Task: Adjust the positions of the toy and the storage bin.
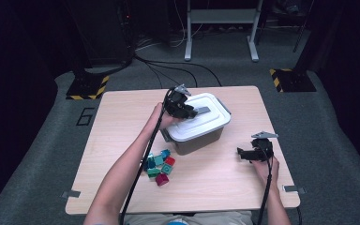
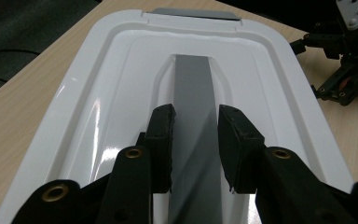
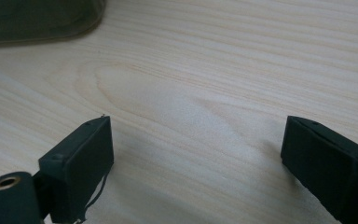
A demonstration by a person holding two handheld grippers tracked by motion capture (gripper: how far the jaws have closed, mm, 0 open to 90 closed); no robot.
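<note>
A grey storage box [image 1: 194,140] with a white lid [image 1: 211,117] stands at the middle of the wooden table [image 1: 122,122]. A grey handle [image 2: 193,79] runs along the middle of the lid [image 2: 121,70]. My left gripper [image 2: 196,114] reaches over the lid from its left end, and its two pads press on the sides of that handle. In the high view the left gripper [image 1: 188,112] lies on top of the lid. My right gripper [image 1: 240,152] rests to the right of the box with its jaws wide open and bare table between them [image 3: 196,135].
Several small coloured blocks [image 1: 160,165], teal, green and red, lie in a loose pile in front of the box's left corner. A dark corner of the box [image 3: 37,18] is at the top left of the right gripper view. The right gripper [image 2: 345,60] shows past the lid.
</note>
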